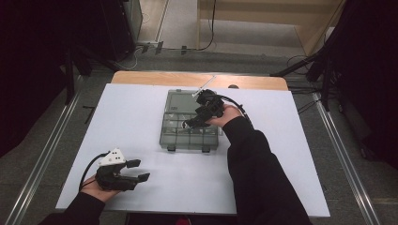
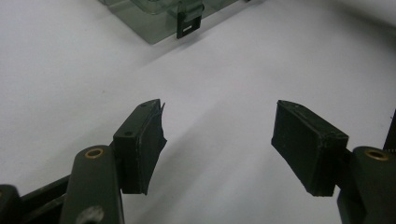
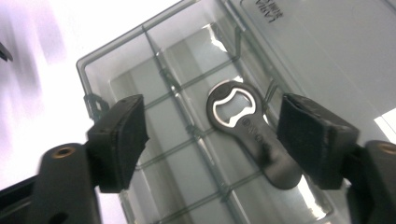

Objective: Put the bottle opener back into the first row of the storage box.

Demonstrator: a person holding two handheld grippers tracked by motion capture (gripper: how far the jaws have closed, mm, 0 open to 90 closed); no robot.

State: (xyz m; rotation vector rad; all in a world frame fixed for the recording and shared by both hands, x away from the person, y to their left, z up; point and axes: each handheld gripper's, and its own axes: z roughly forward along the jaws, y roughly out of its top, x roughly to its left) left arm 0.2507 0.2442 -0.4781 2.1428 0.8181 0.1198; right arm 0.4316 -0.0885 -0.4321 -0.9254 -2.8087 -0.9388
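Note:
A clear grey compartment box lies open in the middle of the white table, its lid laid back on the far side. In the right gripper view a metal bottle opener rests flat inside the box, across its dividers. My right gripper is open over it, with one jaw on each side of the opener and neither pad touching it. In the high view this right gripper points down into the box. My left gripper lies open at the near left of the table, with nothing between its jaws.
The white board covers a wooden table whose far edge shows behind it. The box's near corner and a black latch lie ahead of the left gripper. Metal rails run along the floor on both sides, and cables and stands sit at the back.

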